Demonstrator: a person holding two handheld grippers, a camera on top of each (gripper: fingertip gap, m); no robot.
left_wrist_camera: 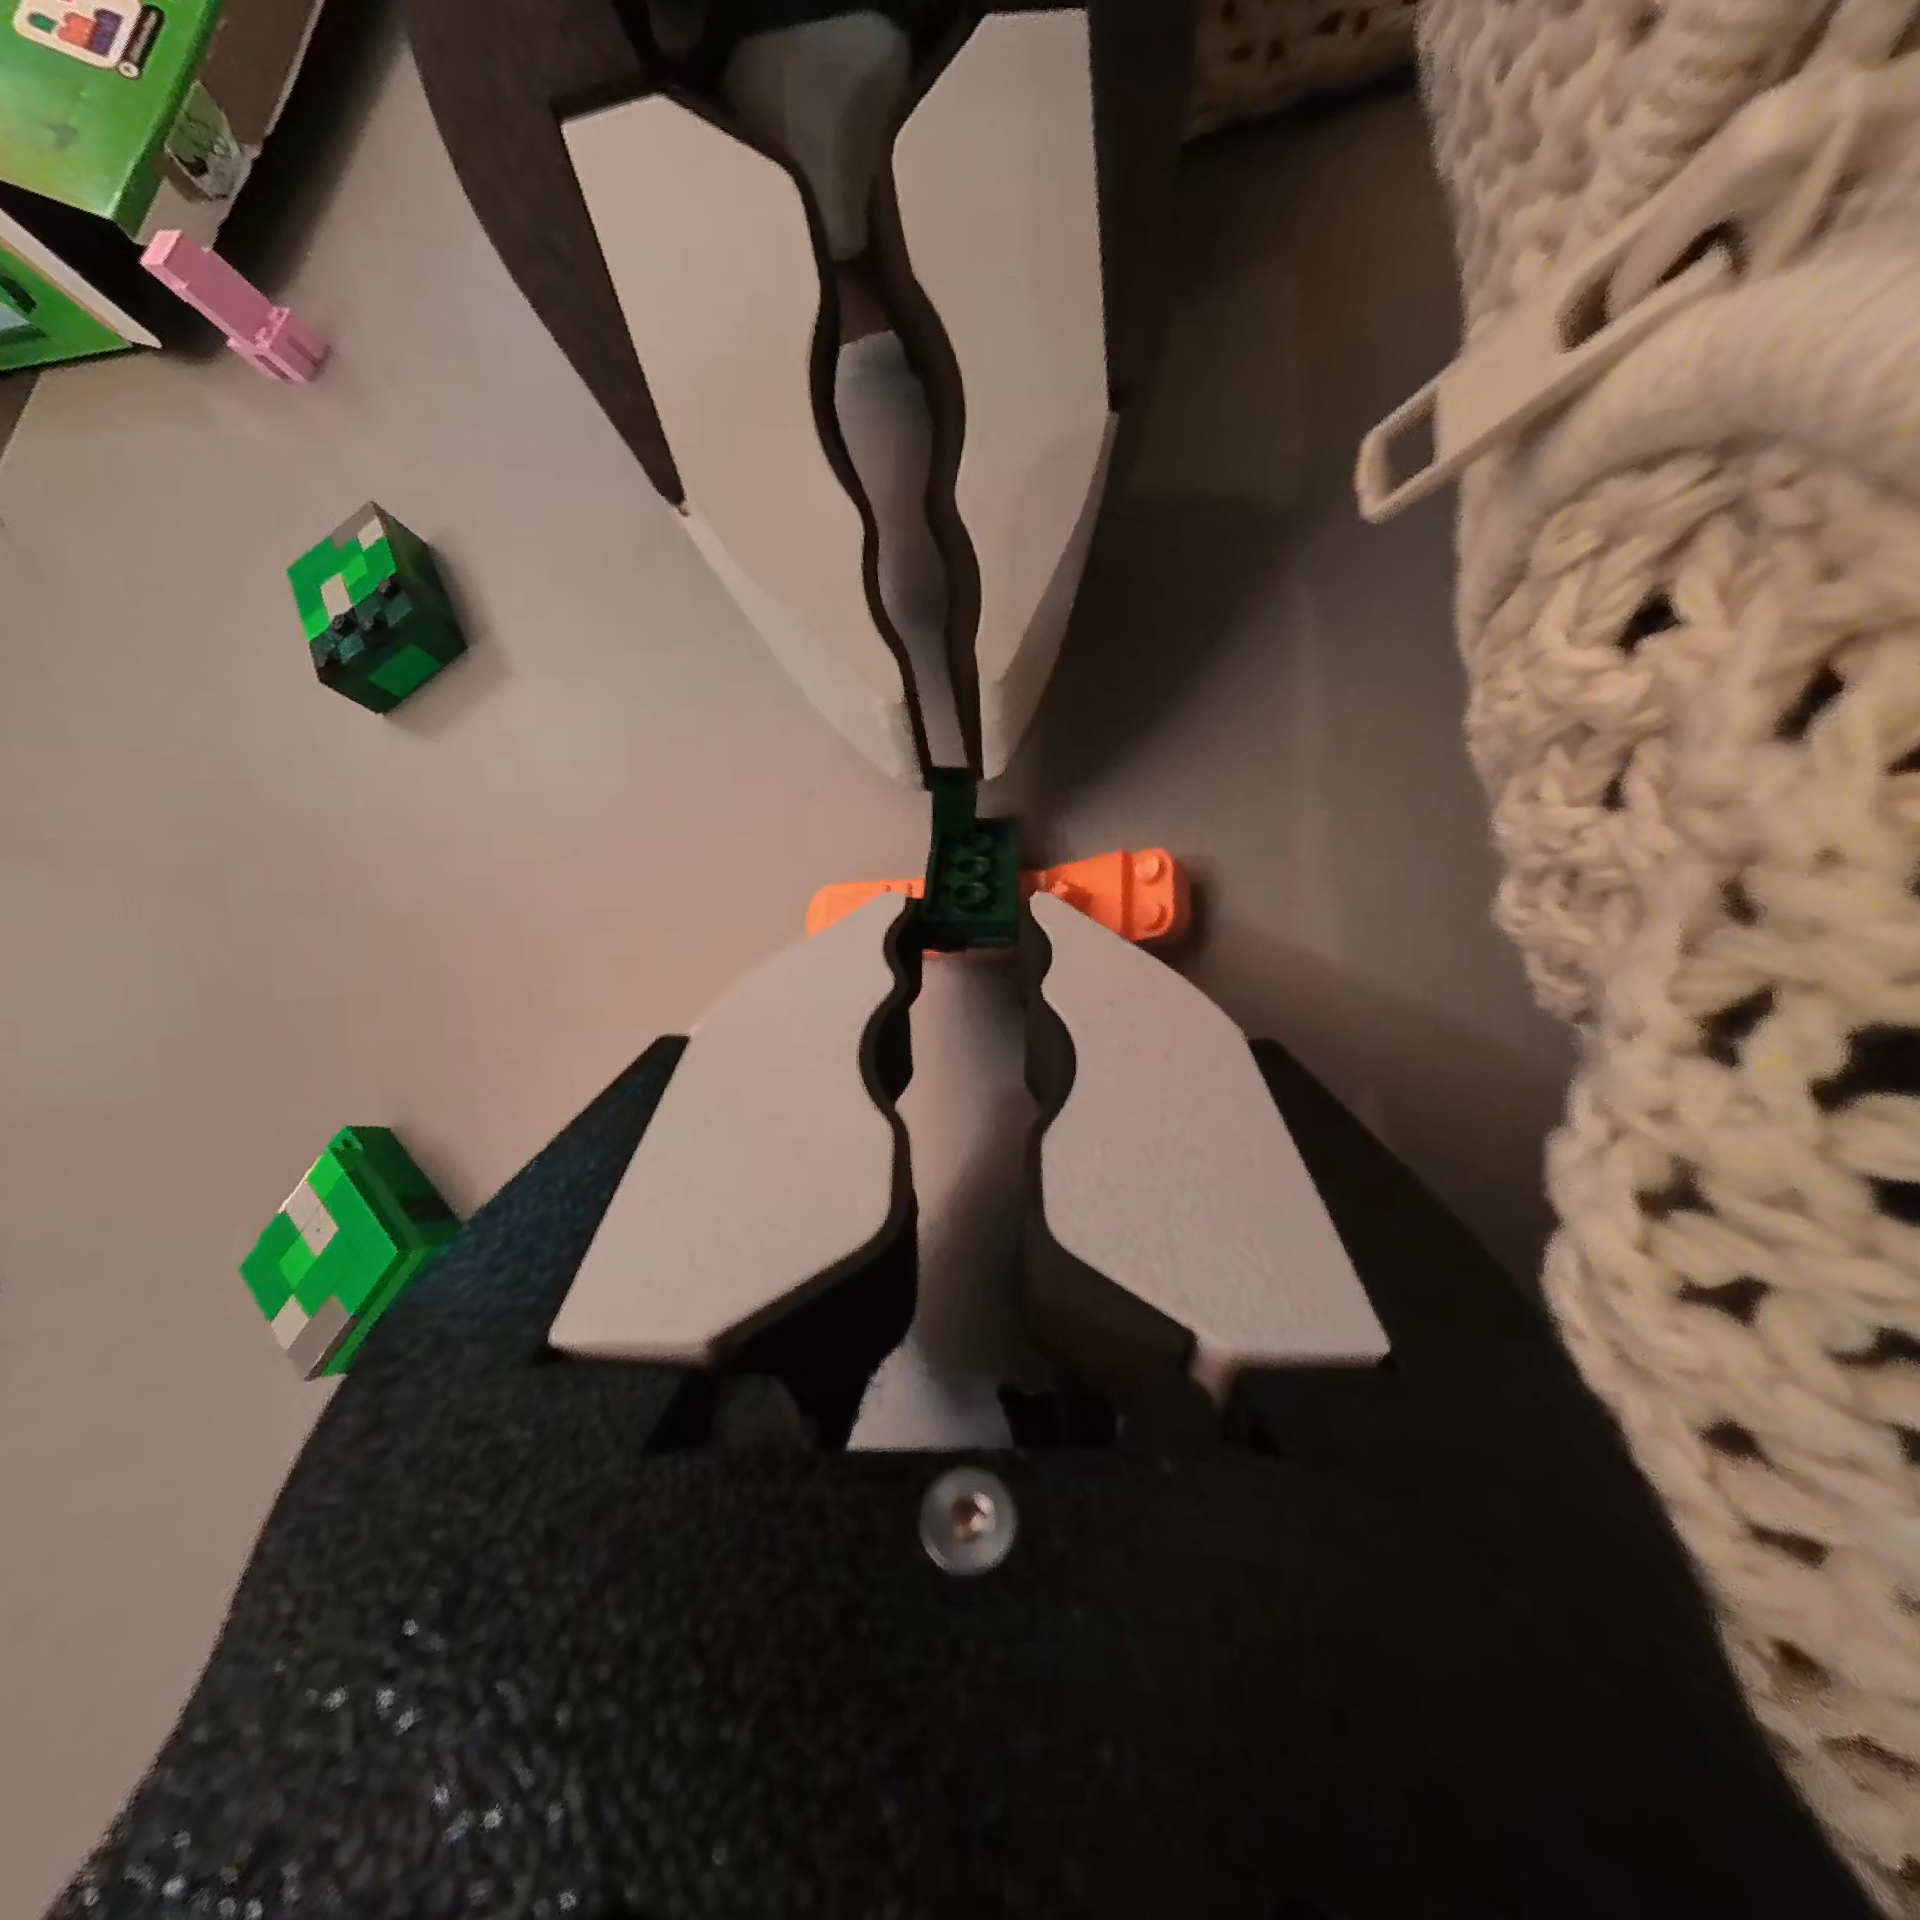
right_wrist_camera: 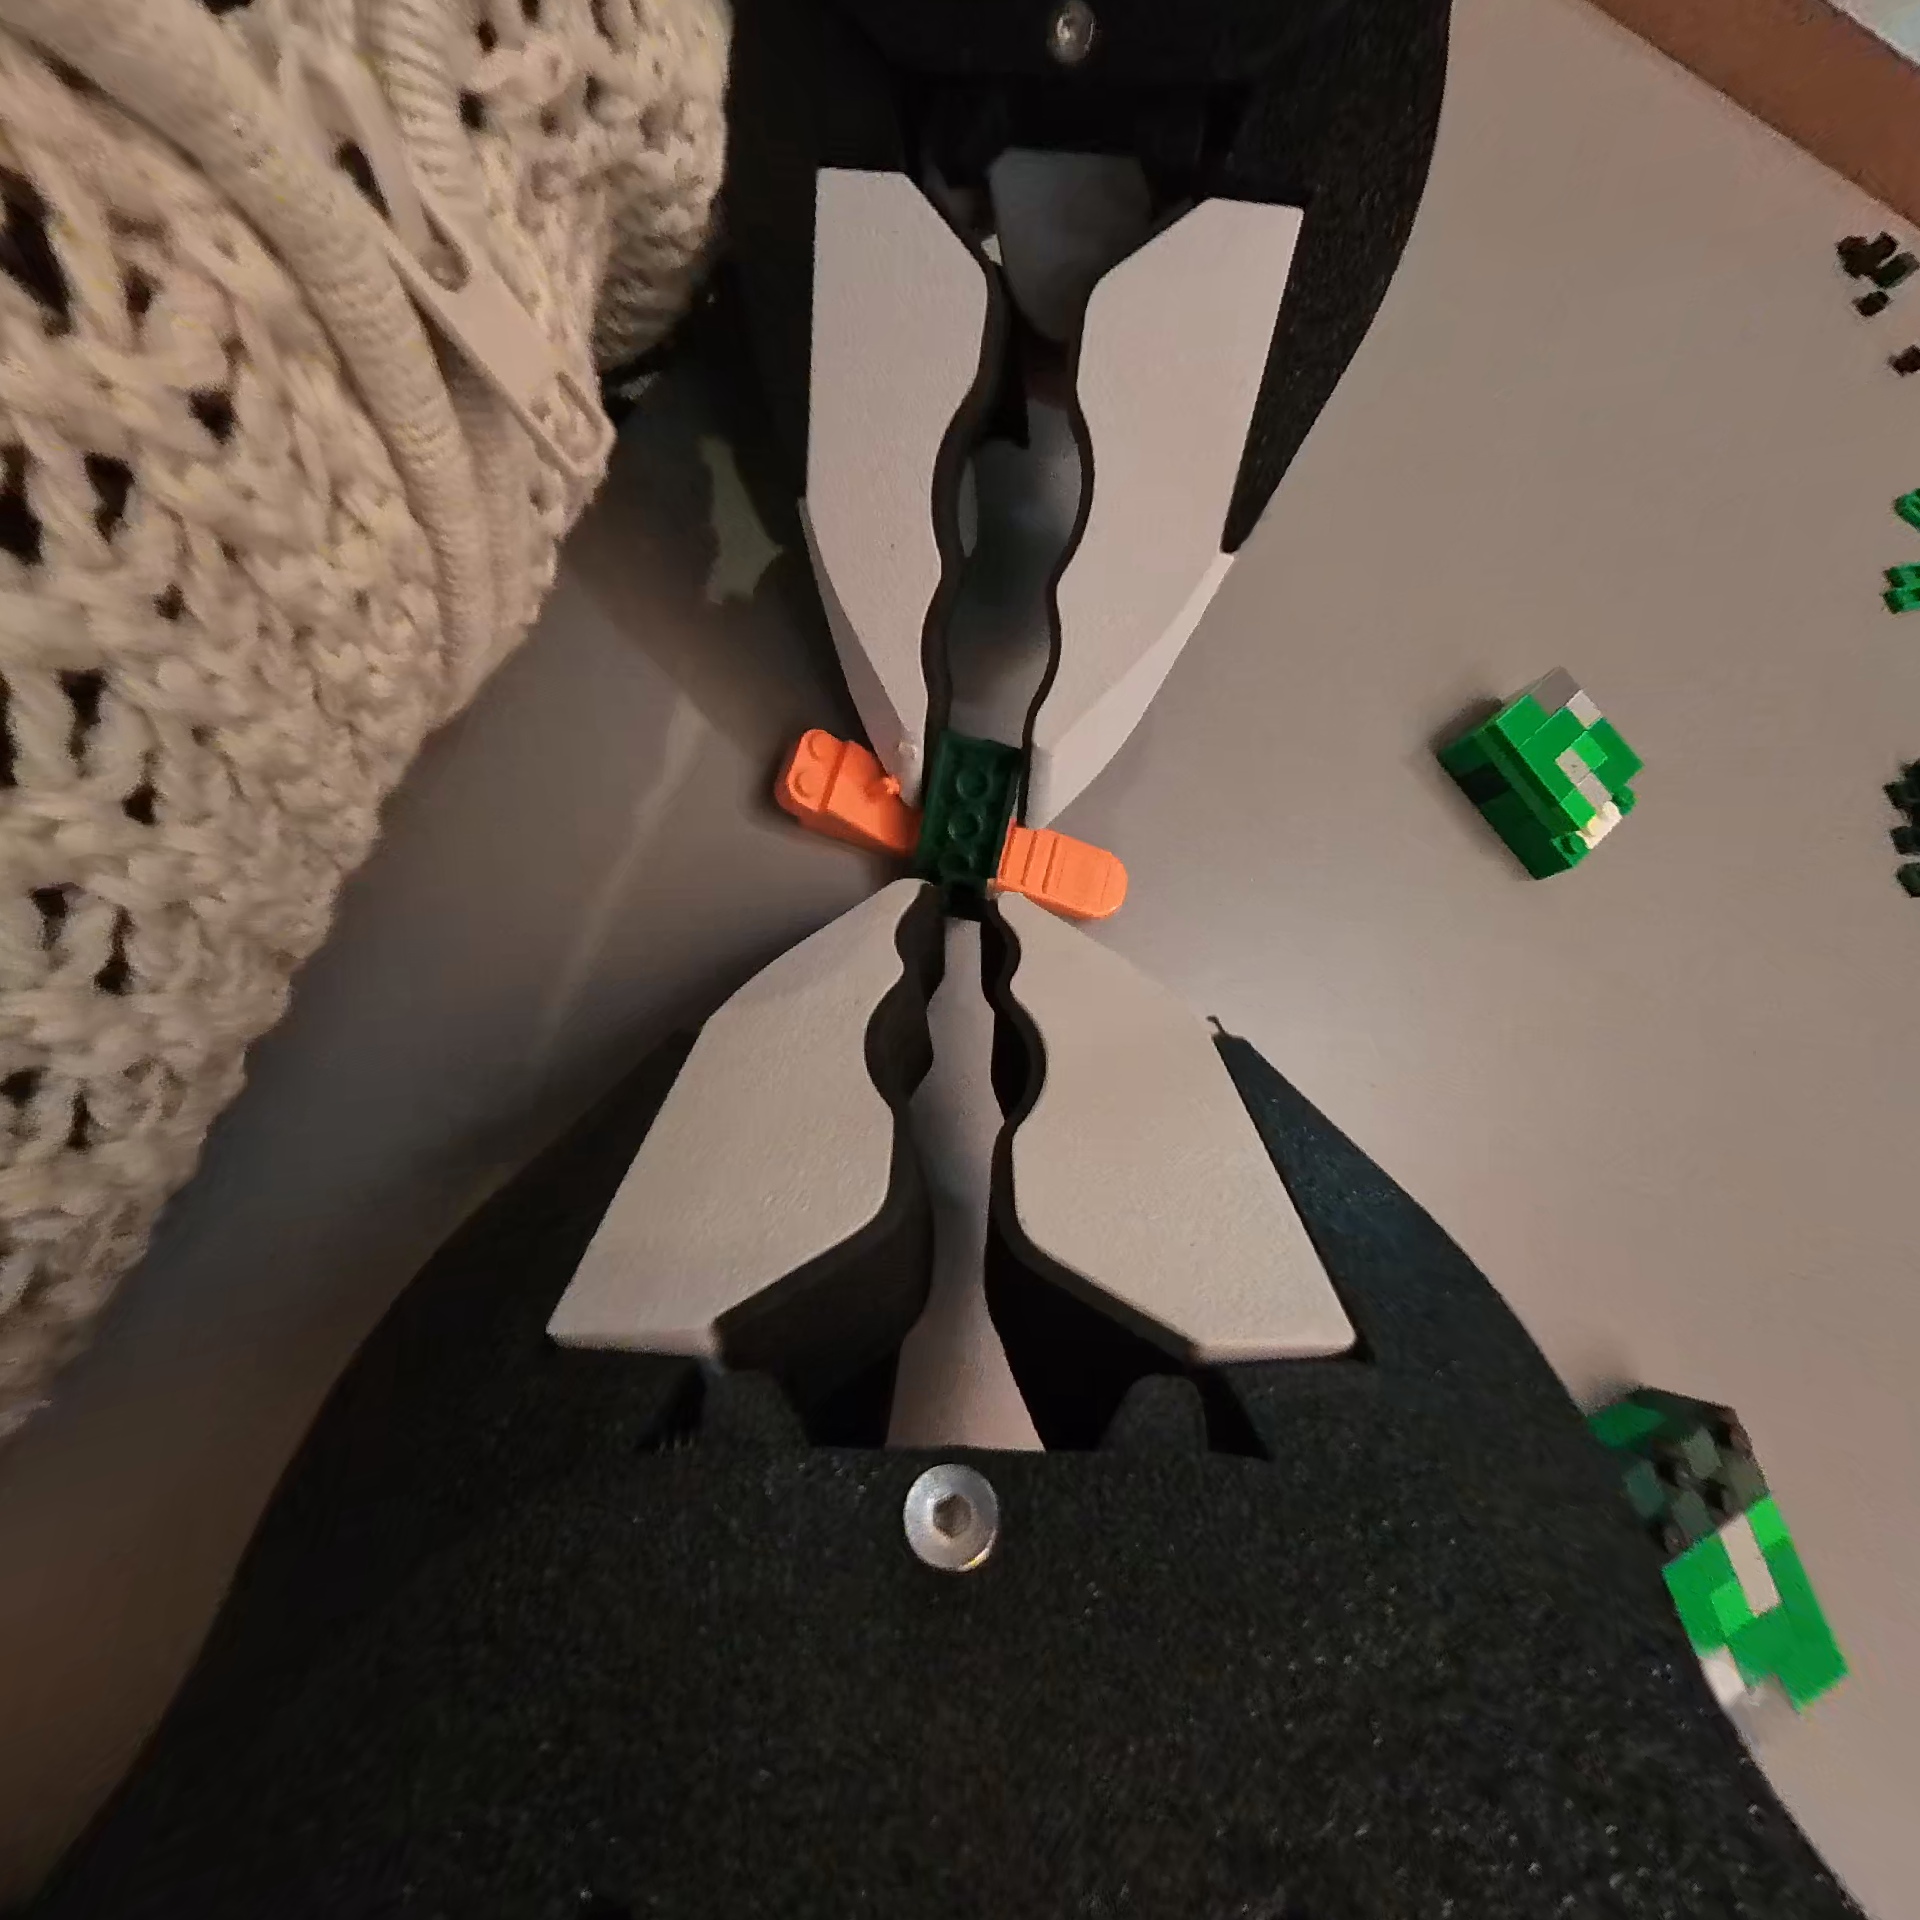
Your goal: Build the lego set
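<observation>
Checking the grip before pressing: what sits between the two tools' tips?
A small dark green studded brick, gripped from both ends, lying across an orange brick separator. Both wrist views show it.

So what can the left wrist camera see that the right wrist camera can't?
Only the left wrist view shows the flat pink lego piece and the green cardboard box at the table's far corner. Only the right wrist view shows the scattered small dark and green loose bricks at its right edge. Both show the dark green studded brick pinched between the left tool and right tool, over the orange brick separator.
</observation>
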